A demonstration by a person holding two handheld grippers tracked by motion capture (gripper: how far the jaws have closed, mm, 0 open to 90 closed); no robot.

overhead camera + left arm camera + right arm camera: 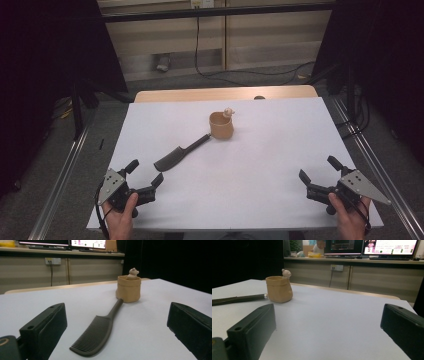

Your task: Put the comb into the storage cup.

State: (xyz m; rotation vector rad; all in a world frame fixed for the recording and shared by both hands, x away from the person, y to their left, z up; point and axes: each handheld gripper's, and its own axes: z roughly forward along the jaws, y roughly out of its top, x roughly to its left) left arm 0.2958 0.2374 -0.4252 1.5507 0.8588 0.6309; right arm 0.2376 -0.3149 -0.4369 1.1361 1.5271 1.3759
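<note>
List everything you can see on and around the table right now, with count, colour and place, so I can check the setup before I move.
comb: one, black, lying flat left of centre, handle end towards the cup
cup: one, tan, upright at mid-table, small pale figure on its far rim
white sheet: one, covers most of the table
table: one, light wood, far edge bare
monitors: lit, on the counter behind
left gripper: black, open, near left corner, facing the comb
right gripper: black, open, near right corner
hands: two, at near edge
</note>
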